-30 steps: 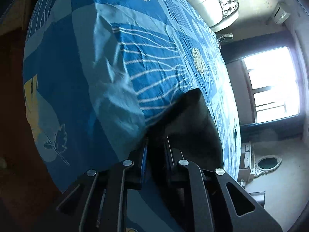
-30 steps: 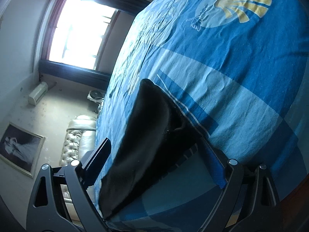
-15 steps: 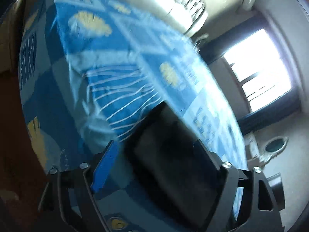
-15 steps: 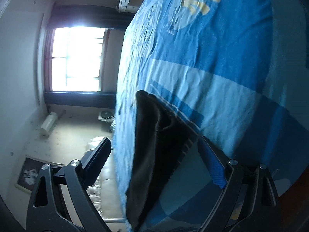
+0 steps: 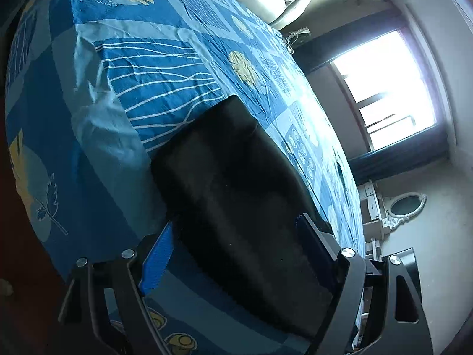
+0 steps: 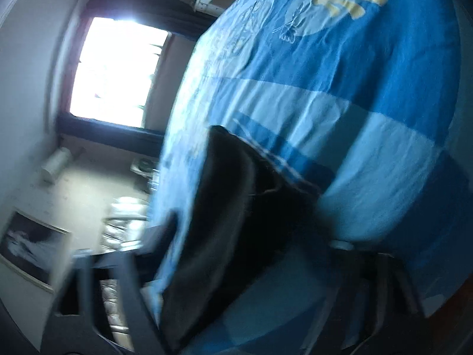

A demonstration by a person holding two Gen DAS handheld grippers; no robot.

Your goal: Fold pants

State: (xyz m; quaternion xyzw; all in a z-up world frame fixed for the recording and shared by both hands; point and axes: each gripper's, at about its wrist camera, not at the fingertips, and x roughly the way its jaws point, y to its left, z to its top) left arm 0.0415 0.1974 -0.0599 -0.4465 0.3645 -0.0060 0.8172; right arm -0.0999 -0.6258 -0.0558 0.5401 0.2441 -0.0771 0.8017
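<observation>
Pants of dark folded cloth [image 5: 236,195] lie on our blue leaf-patterned bedsheet [image 5: 97,136]. Left gripper [image 5: 236,251] spread, empty; right gripper [image 6: 251,236] blurred, closing, grip unclear.

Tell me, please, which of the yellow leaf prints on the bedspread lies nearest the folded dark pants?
The yellow leaf just beyond the pants' far edge, beside the white-striped panel; the others sit at the bedspread's corners.
</observation>
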